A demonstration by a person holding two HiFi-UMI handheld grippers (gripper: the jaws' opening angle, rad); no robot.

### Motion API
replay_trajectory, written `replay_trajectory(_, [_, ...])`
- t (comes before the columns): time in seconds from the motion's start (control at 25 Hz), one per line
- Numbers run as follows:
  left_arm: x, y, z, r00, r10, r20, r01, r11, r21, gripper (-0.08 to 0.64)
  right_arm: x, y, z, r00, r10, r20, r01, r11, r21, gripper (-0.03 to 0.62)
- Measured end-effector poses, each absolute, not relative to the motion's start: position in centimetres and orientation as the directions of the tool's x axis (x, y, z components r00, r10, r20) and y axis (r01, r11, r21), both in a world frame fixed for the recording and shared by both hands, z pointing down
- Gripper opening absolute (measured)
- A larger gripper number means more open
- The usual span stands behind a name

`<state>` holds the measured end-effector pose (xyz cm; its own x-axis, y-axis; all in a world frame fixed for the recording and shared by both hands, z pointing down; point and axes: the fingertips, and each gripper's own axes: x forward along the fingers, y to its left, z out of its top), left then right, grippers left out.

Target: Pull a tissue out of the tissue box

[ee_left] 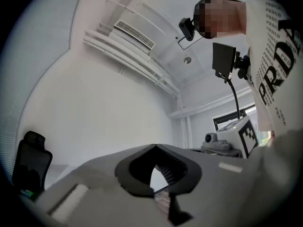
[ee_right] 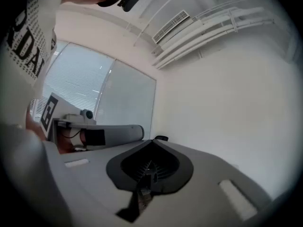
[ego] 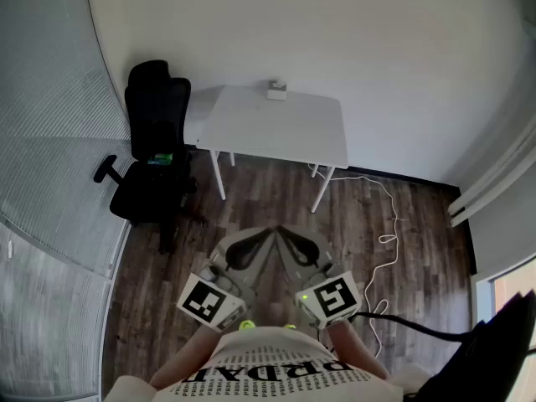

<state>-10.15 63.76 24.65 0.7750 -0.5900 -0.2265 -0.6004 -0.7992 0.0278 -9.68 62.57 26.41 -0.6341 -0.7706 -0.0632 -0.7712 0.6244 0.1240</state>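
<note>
Both grippers are held close in front of the person, well short of the white table (ego: 276, 132). Left gripper (ego: 261, 241) is clenched on nothing, and right gripper (ego: 289, 241) is clenched and empty too. The tissue box (ego: 277, 90) sits at the table's far edge, by the white wall. A black office chair (ego: 155, 145) stands just left of the table. To the table's right, a white cable (ego: 390, 224) snakes across the dark wood floor (ego: 251, 203).
</note>
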Motion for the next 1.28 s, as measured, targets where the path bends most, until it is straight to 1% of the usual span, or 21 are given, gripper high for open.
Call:
replay_trajectory(0.24, [-10.1,64.1,25.1,0.769,-0.6,-0.219,-0.611,-0.791,0.021,0.005,-9.1,62.8,26.9,-0.615,-0.785,-0.081,-0.789,0.61,0.075,0.008])
replay_trajectory(0.4, [-10.3,63.6,25.3,0.768,-0.604,-0.212,-0.614,-0.789,0.025,0.005,-9.3,62.3,27.0,-0.612,-0.788,-0.07,-0.791,0.61,0.053,0.008])
replay_trajectory(0.84, [-10.7,63.3,25.5,0.775,-0.601,-0.194,-0.61,-0.792,0.015,0.005,-9.6,61.9,26.9,-0.604,-0.793,-0.079,-0.797,0.602,0.047,0.008])
replay_trajectory(1.28, [-13.3,63.0,27.2,0.786,-0.592,-0.178,-0.599,-0.801,0.023,0.005,-12.3,61.8,28.5,-0.585,-0.809,-0.056,-0.811,0.584,0.043,0.008])
